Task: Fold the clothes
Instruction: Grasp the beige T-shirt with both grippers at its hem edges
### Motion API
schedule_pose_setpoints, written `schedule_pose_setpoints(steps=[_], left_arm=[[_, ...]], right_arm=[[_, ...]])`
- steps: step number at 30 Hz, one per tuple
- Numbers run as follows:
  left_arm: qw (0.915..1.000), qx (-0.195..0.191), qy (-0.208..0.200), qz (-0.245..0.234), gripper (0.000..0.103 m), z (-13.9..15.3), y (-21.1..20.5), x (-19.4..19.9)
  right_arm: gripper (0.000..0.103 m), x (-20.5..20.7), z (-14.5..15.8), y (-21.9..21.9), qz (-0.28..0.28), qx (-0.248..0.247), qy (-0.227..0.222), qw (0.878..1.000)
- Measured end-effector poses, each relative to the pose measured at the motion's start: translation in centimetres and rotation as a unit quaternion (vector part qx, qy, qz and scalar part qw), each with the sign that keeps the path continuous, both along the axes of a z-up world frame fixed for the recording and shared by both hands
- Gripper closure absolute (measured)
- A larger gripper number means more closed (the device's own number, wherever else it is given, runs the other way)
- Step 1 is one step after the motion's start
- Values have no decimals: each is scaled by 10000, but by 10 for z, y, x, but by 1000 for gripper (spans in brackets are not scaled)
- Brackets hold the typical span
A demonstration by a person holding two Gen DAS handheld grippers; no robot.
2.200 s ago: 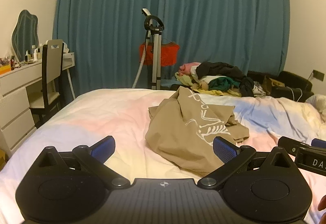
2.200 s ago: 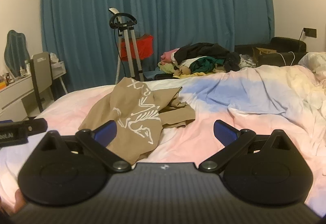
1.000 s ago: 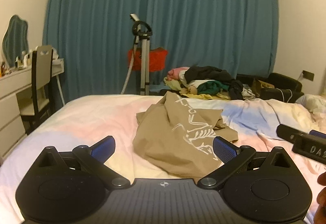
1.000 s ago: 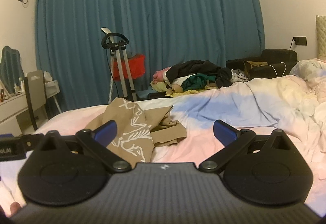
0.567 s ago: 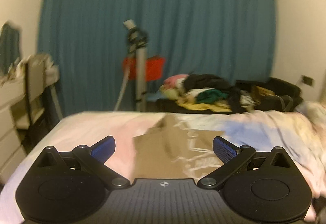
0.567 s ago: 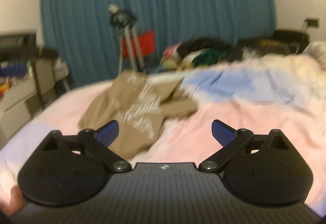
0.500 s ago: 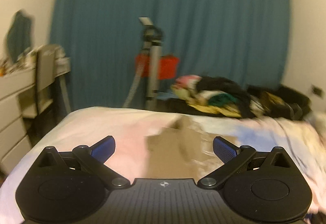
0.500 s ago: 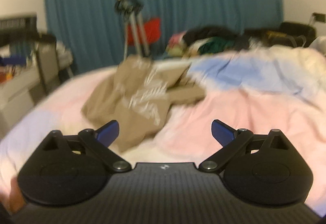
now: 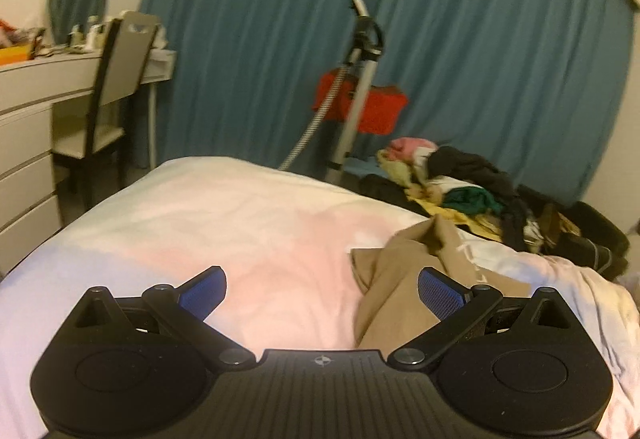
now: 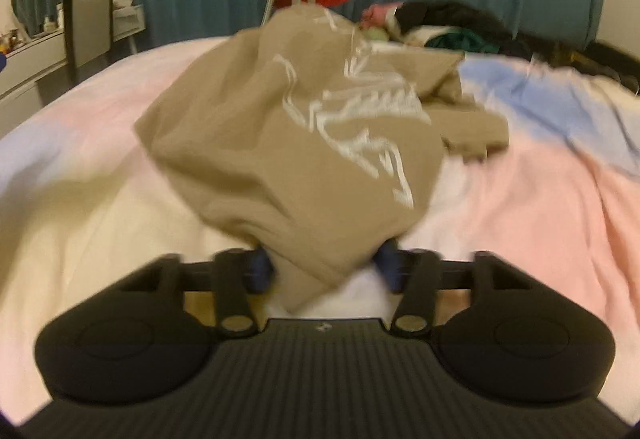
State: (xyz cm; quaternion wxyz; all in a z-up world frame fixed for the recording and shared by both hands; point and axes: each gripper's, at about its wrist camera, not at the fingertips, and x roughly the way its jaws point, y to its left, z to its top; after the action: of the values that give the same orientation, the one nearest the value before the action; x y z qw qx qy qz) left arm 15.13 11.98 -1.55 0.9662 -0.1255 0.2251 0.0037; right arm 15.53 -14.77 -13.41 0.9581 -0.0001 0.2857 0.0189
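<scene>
The bed is the biggest thing here. It has a soft cover in pink, cream and blue, and it spreads out under and ahead of both grippers. Far behind it hangs a big blue curtain.

A tan shirt with white print lies crumpled on the bed. In the right wrist view it sits right in front of the right gripper, and its near edge hangs down between the two blue pads. The jaws have just been closing and now stand narrow, with the cloth bunched between them. The picture is blurry, but the pads look pressed on the cloth from both sides.

In the left wrist view the shirt lies ahead and to the right of the left gripper. The cloth passes just behind the right pad. This gripper is wide open, with only bed cover showing between its pads.

A pile of clothes lies well past the shirt, beyond the far edge of the bed. A chair stands far off to the left.
</scene>
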Motion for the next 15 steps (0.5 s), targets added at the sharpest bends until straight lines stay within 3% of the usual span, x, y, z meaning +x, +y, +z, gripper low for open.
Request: schedule_pose_setpoints(steps=[1,2,10,13,15], left_arm=[[10000,46,-22,-63,0,-3,-1,2],[9999,103,-31,-105,0,-4,-2,2],[9935,116,-67,-1131,0,-11,-11,-9],[9816,278,-105,-1888,0,-10,-29,-24],[9680,519,-225,-2446,0,-9,-48,-38]], right_arm=[[81,0,7,1,-80,37,-138,9999],[84,-1,17,0,-156,130,-294,9994],[90,-47,125,-8,144,36,-1570,9875],[91,-70,157,-20,254,275,-1839,9822],[91,-87,172,-29,369,461,-1977,9785]])
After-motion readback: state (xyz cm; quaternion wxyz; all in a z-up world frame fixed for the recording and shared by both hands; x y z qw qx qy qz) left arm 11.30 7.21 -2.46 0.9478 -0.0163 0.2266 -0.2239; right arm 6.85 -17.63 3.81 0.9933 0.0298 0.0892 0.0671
